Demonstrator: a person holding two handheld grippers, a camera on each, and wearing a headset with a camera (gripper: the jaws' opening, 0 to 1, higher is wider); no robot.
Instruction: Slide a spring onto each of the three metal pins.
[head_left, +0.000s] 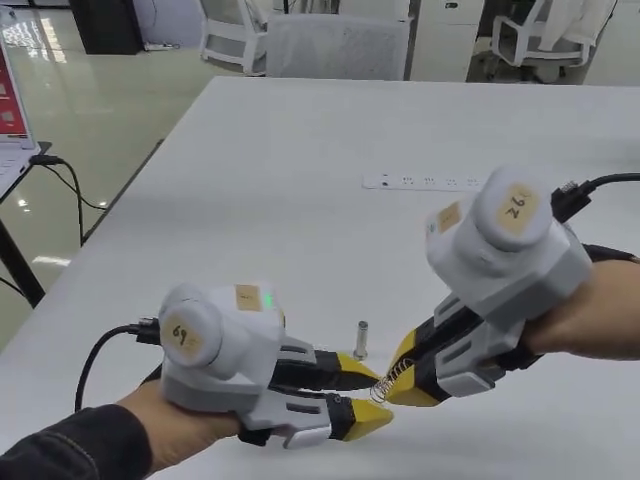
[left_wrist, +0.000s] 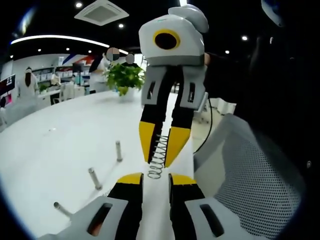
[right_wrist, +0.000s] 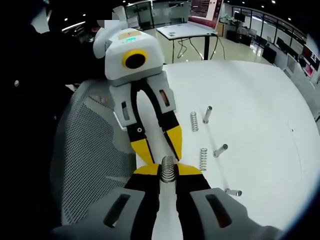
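Nearest, in the head view: left gripper (head_left: 368, 394), white body with yellow-tipped jaws. Jaws standing apart, nothing between them. Tag on its round cap (head_left: 183, 338) marked "69". Facing it tip to tip: right gripper (head_left: 392, 385), jaws clamped on a small steel coil spring (head_left: 384, 384), just above the white table top (head_left: 300, 200). Handwritten tag on that gripper's cap (head_left: 519, 208) turned sideways, readable as either "92" or "26".

Just behind the tips: one short upright metal pin (head_left: 361, 340), apart from the spring.

Added by the left gripper view: all three metal pins, bare, in a slanted row at (left_wrist: 62, 209), (left_wrist: 94, 178) and (left_wrist: 119, 151). Row left of the held spring (left_wrist: 158, 156) and well clear of it.

Added by the right gripper view: two loose springs lying flat on the table at (right_wrist: 194, 121) and (right_wrist: 203, 159), each just beside a pin (right_wrist: 207, 114), (right_wrist: 220, 150). Third pin (right_wrist: 232, 192) alone. Held spring seen end-on (right_wrist: 168, 172), pinched between the yellow tips.

Table edge just beside both grippers, with a grey mesh chair back (left_wrist: 250, 175) past it. Open table top from the pin out to a white power strip (head_left: 425, 183). Farther off: white office chairs (head_left: 232, 35) and a green potted plant (left_wrist: 125, 77).
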